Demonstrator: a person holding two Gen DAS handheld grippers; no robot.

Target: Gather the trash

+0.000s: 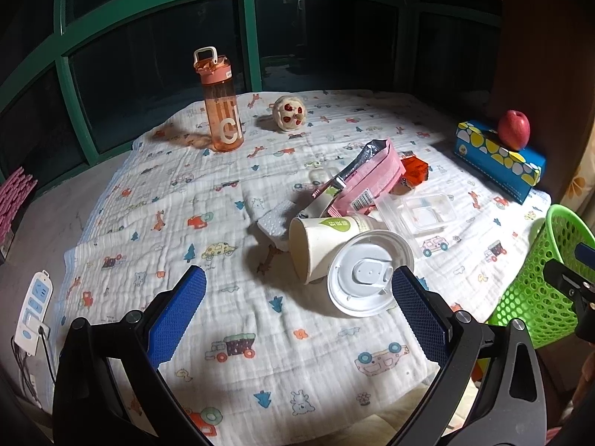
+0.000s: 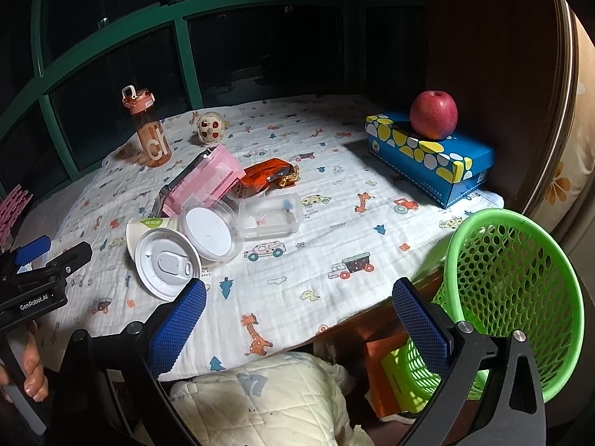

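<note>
Both grippers hang above the near edge of the cloth-covered table (image 1: 111,193), and nothing has been picked up yet — this reads as the opening reach of the collecting. The left gripper (image 1: 299,297) has its blue pads spread wide with nothing between them; the right gripper (image 2: 299,308) is likewise spread and empty.

The trash sits in one heap near the table's middle. In the left wrist view, the white cup lid (image 1: 370,273) lies at about 1 o'clock from the left gripper, just ahead of its right pad, leaning on the tipped paper cup (image 1: 319,241). Behind them, toward 12 o'clock, are the pink foil pouch (image 1: 372,174), an orange wrapper (image 1: 414,173) and a clear plastic tray (image 1: 427,212). A round clear container (image 2: 210,230) shows best from the right wrist.

The green basket (image 2: 513,297) stands off the table's edge at about 3 o'clock from the right gripper (it looks empty through the mesh, though its bottom is hidden).

The next move probably calls for the left gripper to ease forward and slightly right, straddle the lid's raised rim, and close — a thin, slippery edge that may skid on the cloth.

The water bottle (image 1: 221,111), apple (image 1: 514,128) and tissue box (image 1: 498,160) seem not to be trash.
</note>
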